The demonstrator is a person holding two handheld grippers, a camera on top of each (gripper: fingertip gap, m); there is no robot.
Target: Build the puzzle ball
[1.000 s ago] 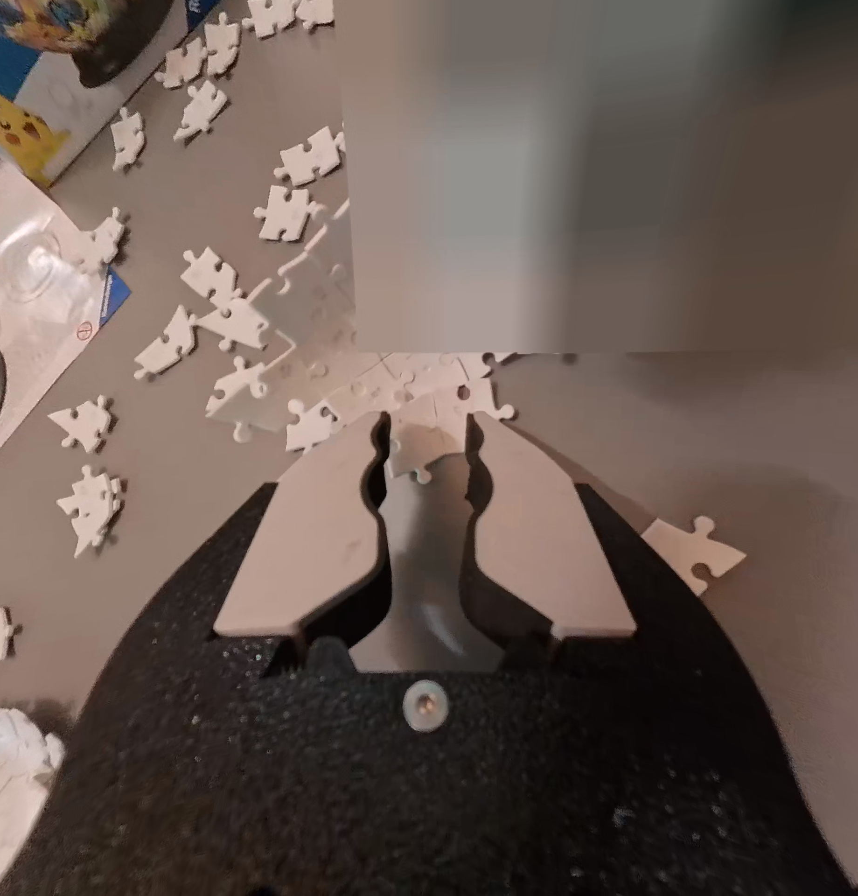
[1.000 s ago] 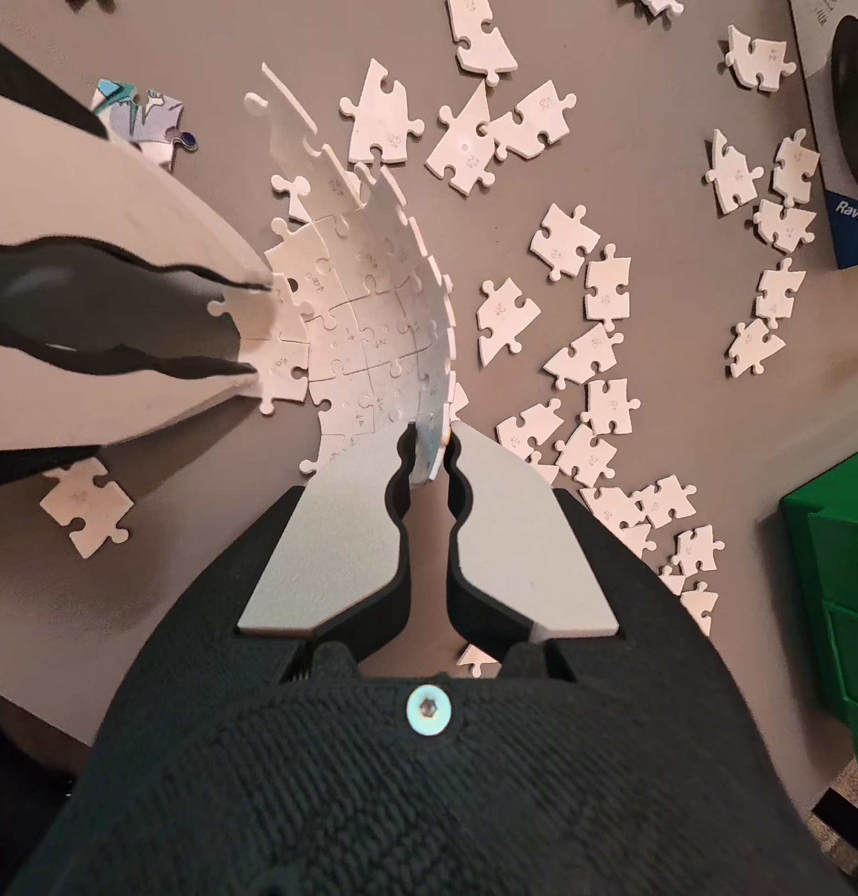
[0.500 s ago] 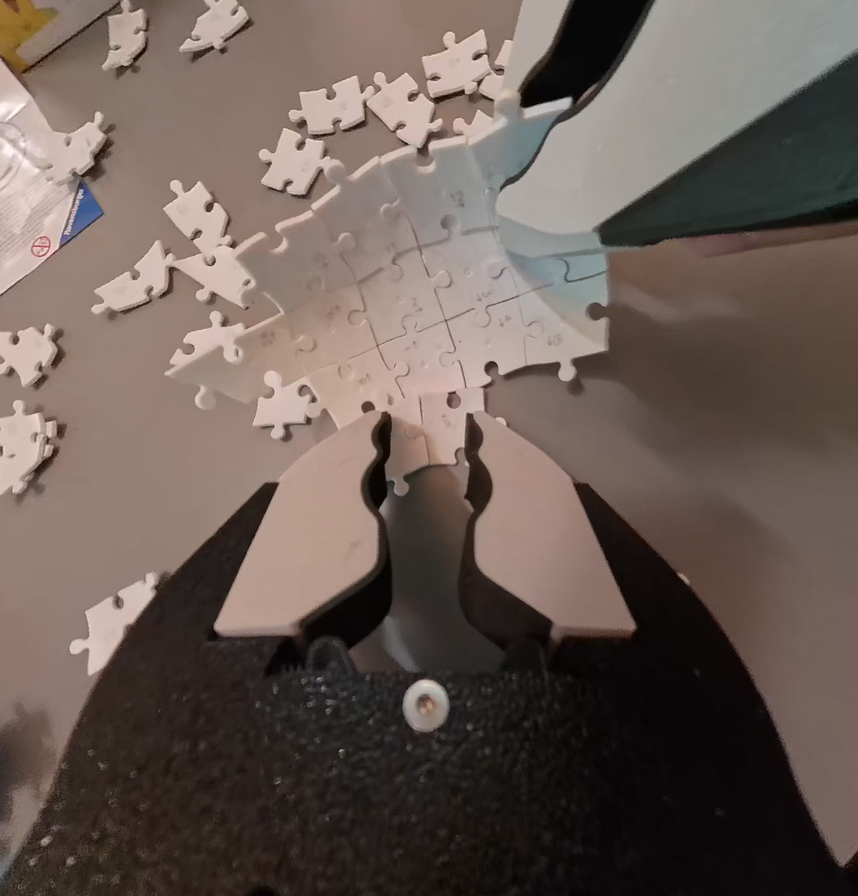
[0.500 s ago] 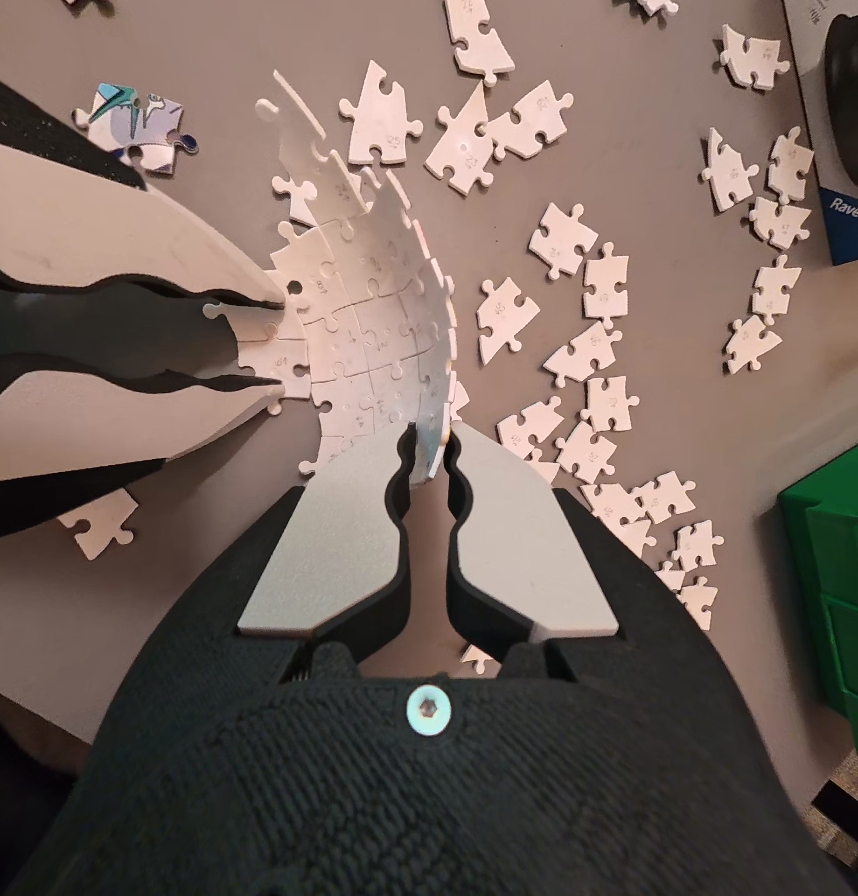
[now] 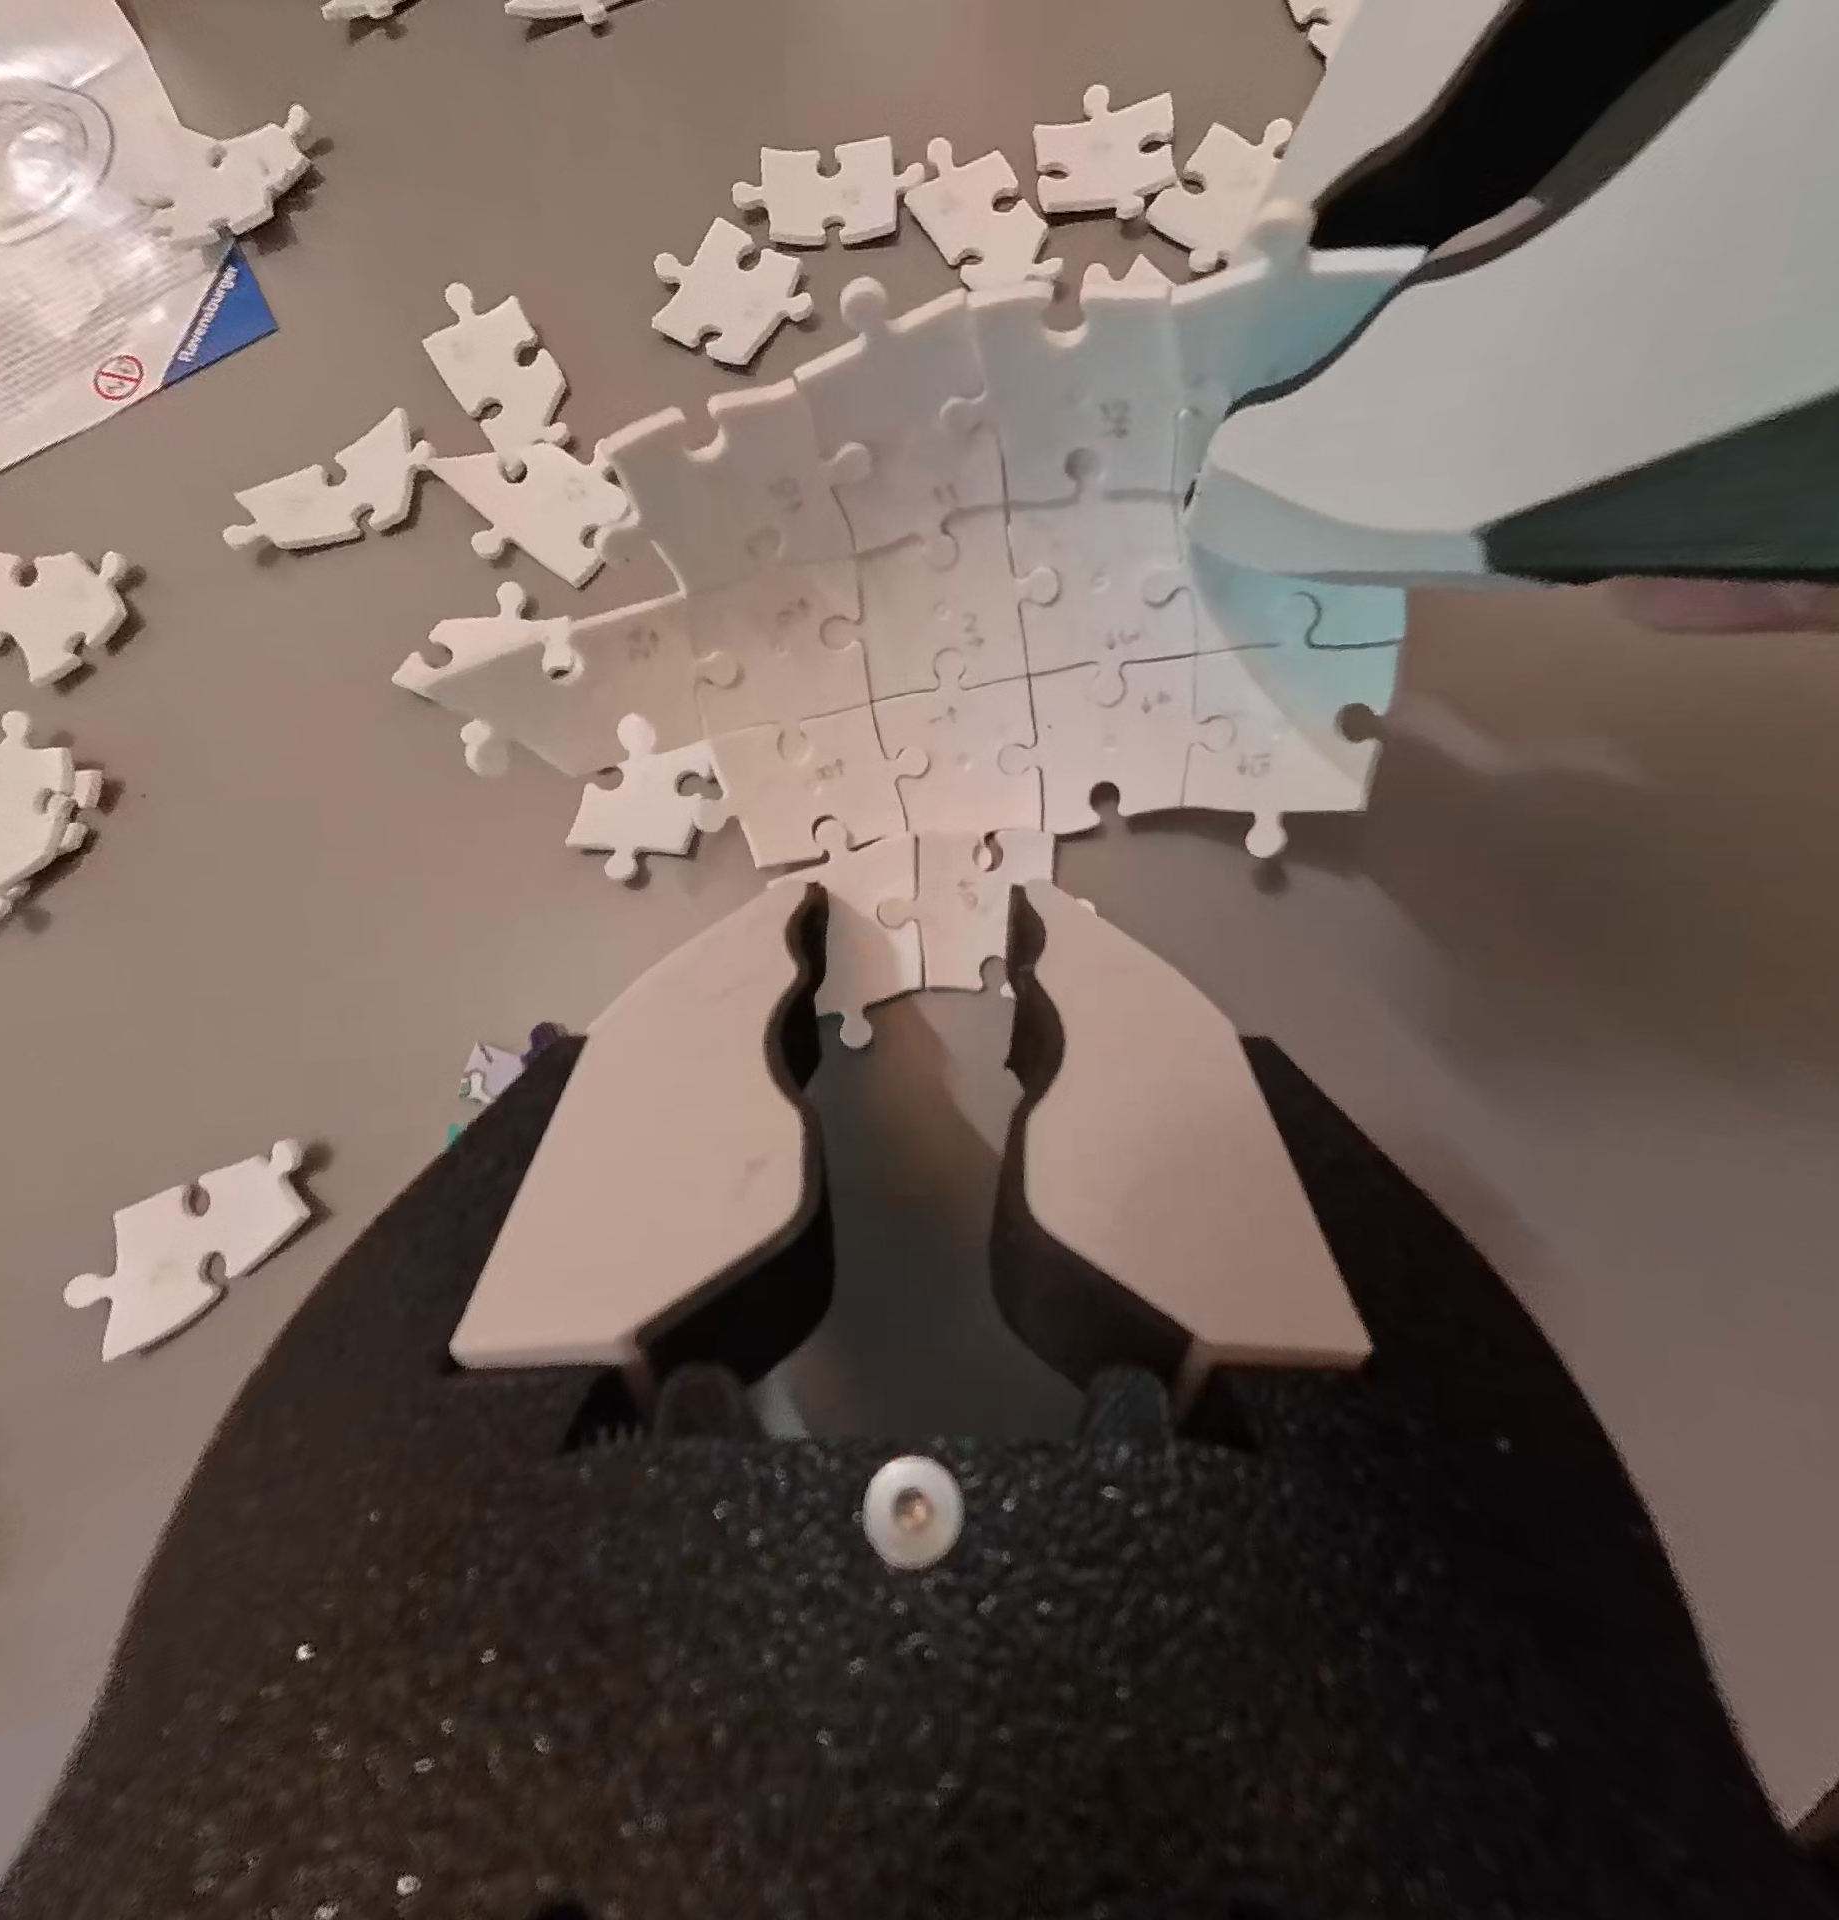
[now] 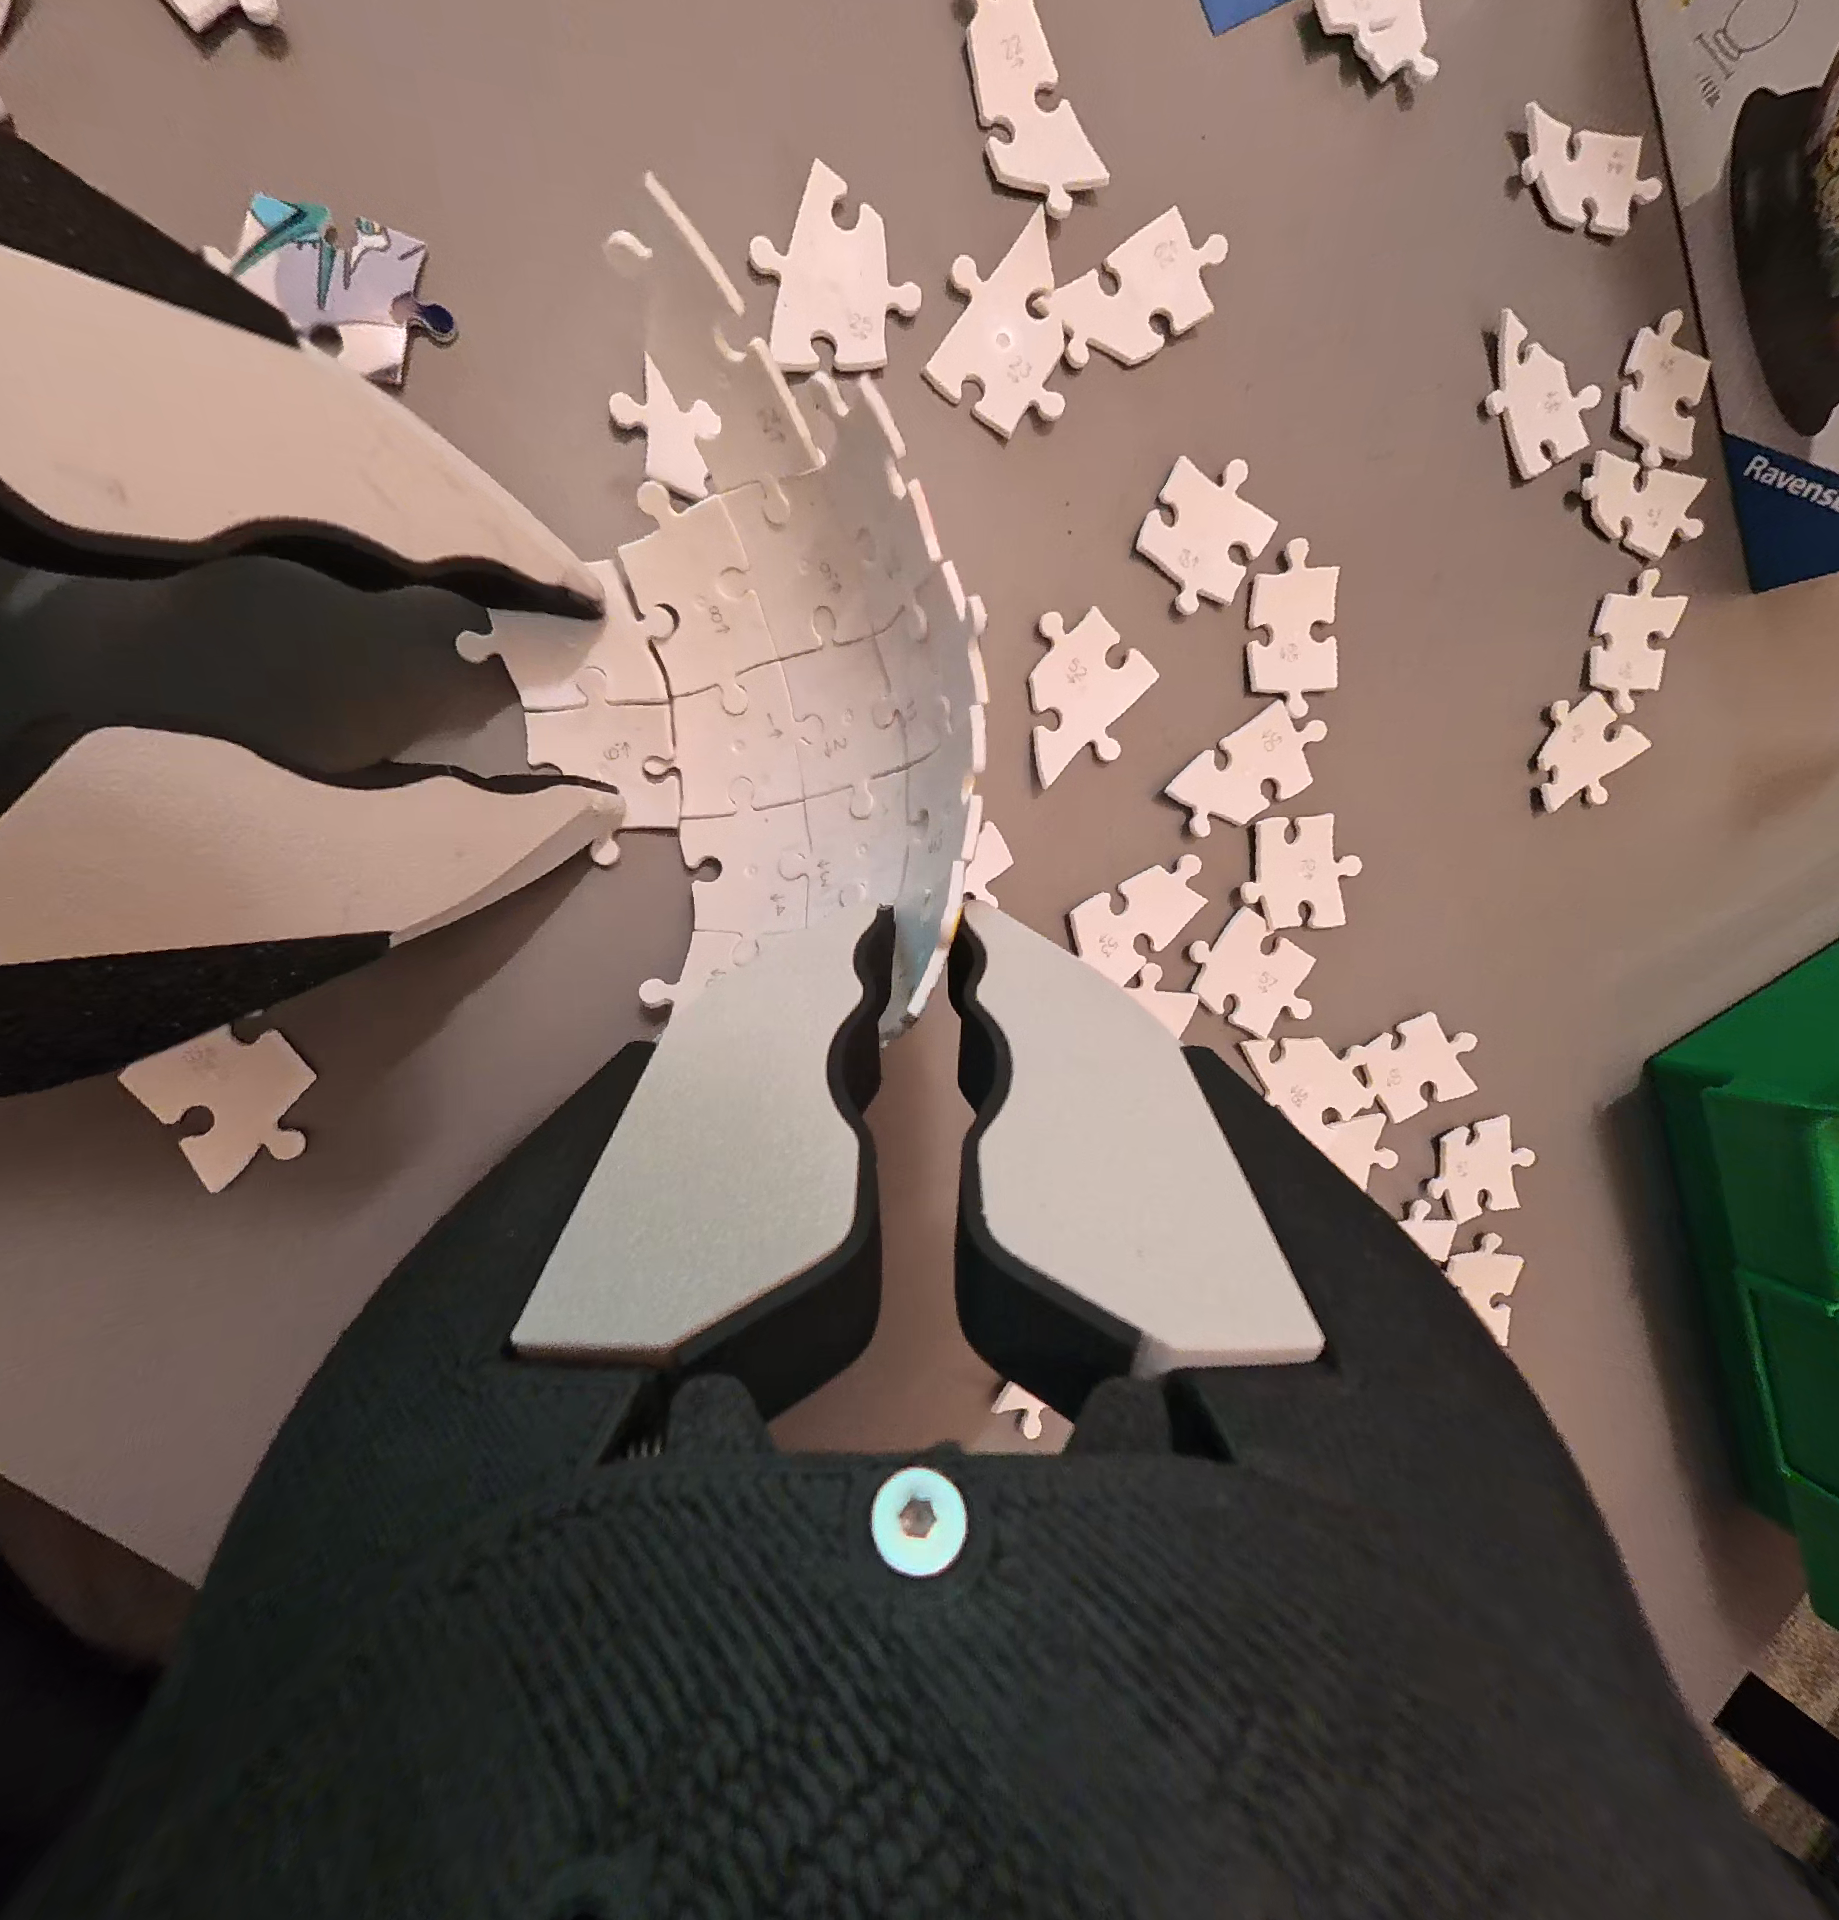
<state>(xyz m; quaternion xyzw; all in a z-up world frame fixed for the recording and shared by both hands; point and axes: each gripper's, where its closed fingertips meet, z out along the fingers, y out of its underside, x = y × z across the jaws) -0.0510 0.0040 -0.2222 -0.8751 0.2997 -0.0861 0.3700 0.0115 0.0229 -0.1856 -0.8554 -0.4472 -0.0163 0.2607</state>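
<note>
A curved shell of joined white puzzle pieces [image 5: 956,644], matte and bowl-like, hung just above the grey surface [image 5: 1517,987]. The right hand-held gripper [image 6: 920,925] pinched its thin edge between narrow black-padded fingers. The left hand-held gripper [image 5: 920,909] stood part-open around two pieces at the shell's other rim. Loose knobbed pieces [image 6: 1247,769] lay scattered nearby, beside a green plastic bin [image 6: 1788,1226].
</note>
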